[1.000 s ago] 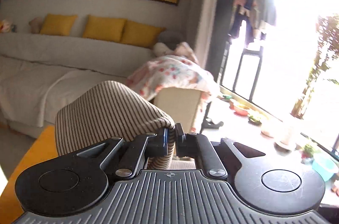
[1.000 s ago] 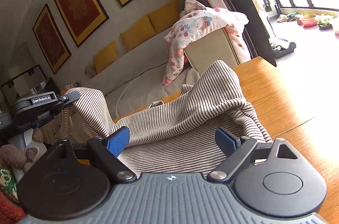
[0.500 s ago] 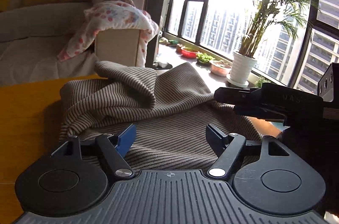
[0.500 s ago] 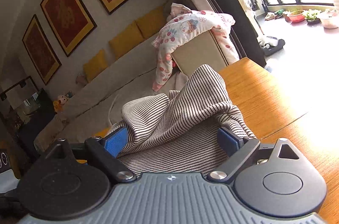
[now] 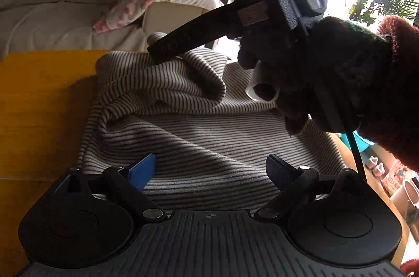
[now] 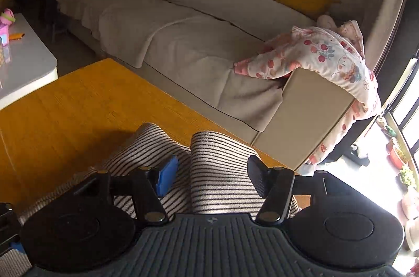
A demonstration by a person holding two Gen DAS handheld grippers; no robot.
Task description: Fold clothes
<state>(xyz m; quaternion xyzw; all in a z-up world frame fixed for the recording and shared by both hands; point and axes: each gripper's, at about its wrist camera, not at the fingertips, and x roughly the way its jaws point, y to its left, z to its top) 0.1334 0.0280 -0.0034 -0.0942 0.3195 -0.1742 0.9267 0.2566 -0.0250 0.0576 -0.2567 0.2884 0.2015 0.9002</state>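
The left gripper is opening over the striped top; the right gripper is closing around a raised fold, which should be pinched firmly, then laid flat.

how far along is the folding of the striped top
Early. Done: the striped top lies on the orange table, one part flopped over itself in a loose hump. In hand: the left gripper is opening and grips nothing; the right gripper is closing around a raised fold of cloth, its fingers not visibly pressing yet. Left: flatten the bunched layers and make neat folds; nothing looks squared up.
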